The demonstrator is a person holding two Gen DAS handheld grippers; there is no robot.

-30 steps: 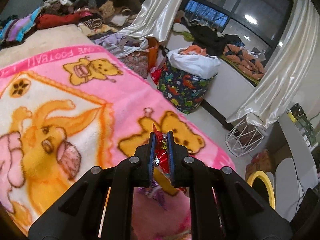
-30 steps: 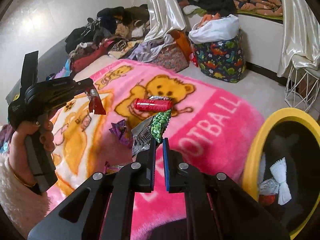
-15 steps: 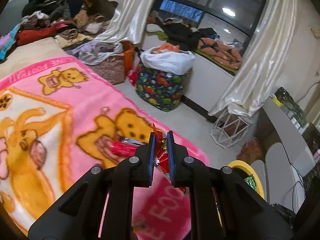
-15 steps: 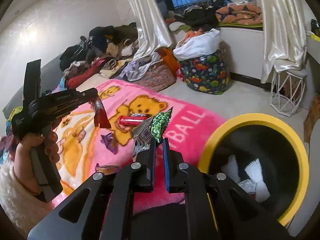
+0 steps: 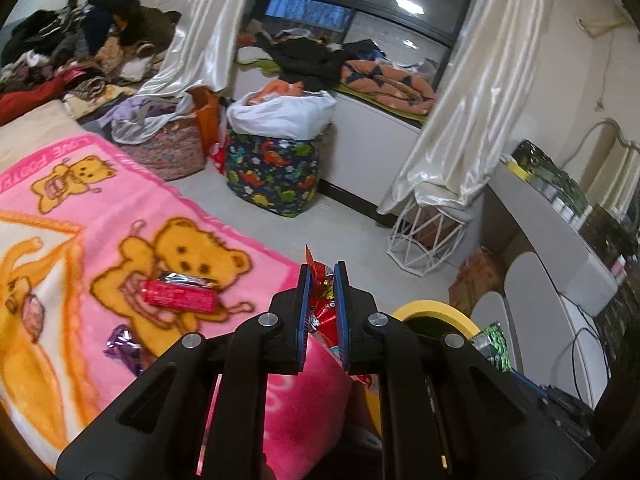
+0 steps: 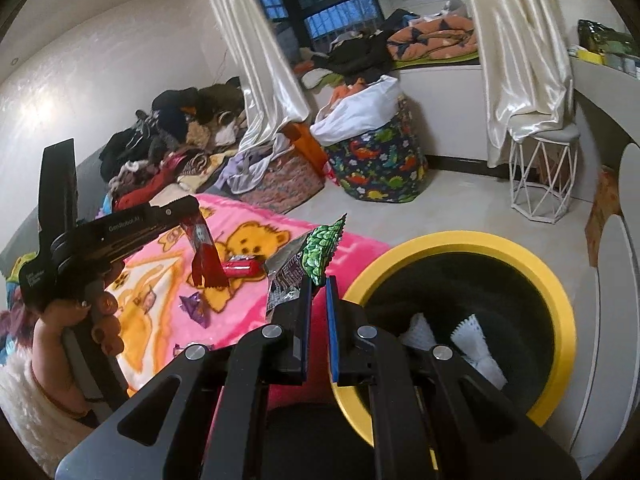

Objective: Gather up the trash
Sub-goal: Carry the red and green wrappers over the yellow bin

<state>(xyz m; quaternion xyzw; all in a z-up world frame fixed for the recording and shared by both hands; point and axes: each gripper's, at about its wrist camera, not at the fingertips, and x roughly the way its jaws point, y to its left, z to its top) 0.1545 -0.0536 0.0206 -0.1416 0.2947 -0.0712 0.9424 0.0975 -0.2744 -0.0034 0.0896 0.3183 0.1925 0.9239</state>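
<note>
Wrappers are light, thin and crinkly, so an edge is pinched: red wrapper [image 5: 322, 300] in the closed left gripper [image 5: 321, 280], green wrapper [image 6: 316, 256] in the nearly closed right gripper [image 6: 318, 292].

- We see the yellow bin [image 6: 460, 240] mouth open from above, only white paper [image 6: 476, 340] lying deep inside
- The pink blanket [image 6: 352, 246] edge is touching its left rim

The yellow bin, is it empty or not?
Not empty: white crumpled pieces lie inside the yellow bin.
</note>
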